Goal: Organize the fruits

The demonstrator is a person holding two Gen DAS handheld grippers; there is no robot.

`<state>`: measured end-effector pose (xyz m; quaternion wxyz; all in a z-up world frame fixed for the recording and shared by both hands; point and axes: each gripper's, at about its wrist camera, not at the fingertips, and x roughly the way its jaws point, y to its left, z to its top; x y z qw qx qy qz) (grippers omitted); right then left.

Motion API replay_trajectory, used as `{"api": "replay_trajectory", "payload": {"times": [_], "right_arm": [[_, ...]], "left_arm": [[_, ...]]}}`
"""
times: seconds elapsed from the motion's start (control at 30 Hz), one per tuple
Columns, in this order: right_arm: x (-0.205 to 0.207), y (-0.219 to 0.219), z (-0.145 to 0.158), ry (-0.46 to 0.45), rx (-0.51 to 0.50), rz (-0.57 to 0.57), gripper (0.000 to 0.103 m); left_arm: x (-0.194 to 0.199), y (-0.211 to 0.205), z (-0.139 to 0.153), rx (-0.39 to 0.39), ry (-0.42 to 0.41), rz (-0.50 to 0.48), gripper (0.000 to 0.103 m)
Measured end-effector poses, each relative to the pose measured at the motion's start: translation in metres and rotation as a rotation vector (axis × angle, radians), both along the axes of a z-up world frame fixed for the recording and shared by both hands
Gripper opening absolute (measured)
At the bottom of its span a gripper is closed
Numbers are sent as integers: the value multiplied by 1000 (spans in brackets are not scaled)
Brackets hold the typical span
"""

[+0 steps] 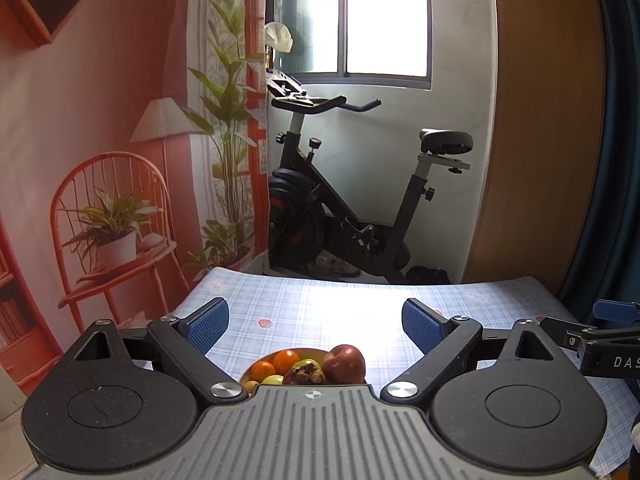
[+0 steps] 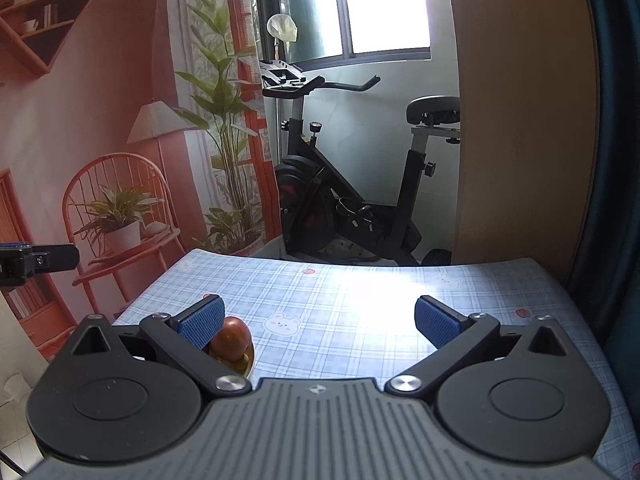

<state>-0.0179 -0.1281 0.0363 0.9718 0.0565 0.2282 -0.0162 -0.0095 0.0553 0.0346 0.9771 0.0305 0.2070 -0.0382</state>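
Behind the bench (image 1: 304,304), w/ its pale blue checked cloth, stand a black exercise bike (image 1: 352,196) & a bright window (image 1: 384,20). On the cloth sits a shallow yellow-rimmed bowl of fruit (image 1: 256,362): dark red apple (image 1: 345,363) at its right, two oranges (image 1: 276,364), a yellow-green fruit & a dark purple-brown one, all piled together.

Left claw (image 1: 316,324) is spread wide, nothing btwn the blue pads, hanging above & behind the bowl. Right claw (image 2: 318,322) is likewise spread & empty; bowl shows off by its left pad.

Looks near done: no loose fruit in sight. If more needs adding, come in from above, keep claws clear of each other, release low so the pile doesn't roll.
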Motion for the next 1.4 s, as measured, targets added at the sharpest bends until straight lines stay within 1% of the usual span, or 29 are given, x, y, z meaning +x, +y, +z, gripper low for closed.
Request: {"api": "replay_trajectory", "payload": {"times": [0.23, 0.33, 0.53, 1.4], "right_arm": [[-3, 1, 1, -6, -6, -7, 103], [-4, 1, 2, -10, -6, -12, 103], [-4, -1, 2, -14, -3, -19, 103], [-4, 0, 2, -19, -3, -18, 103]], "left_arm": [[-8, -3, 1, 18, -51, -11, 95], [-10, -5, 2, 17, -51, -3, 96], [-11, -9, 2, 54, -56, 15, 96], [-17, -7, 5, 35, -61, 3, 96]]}}
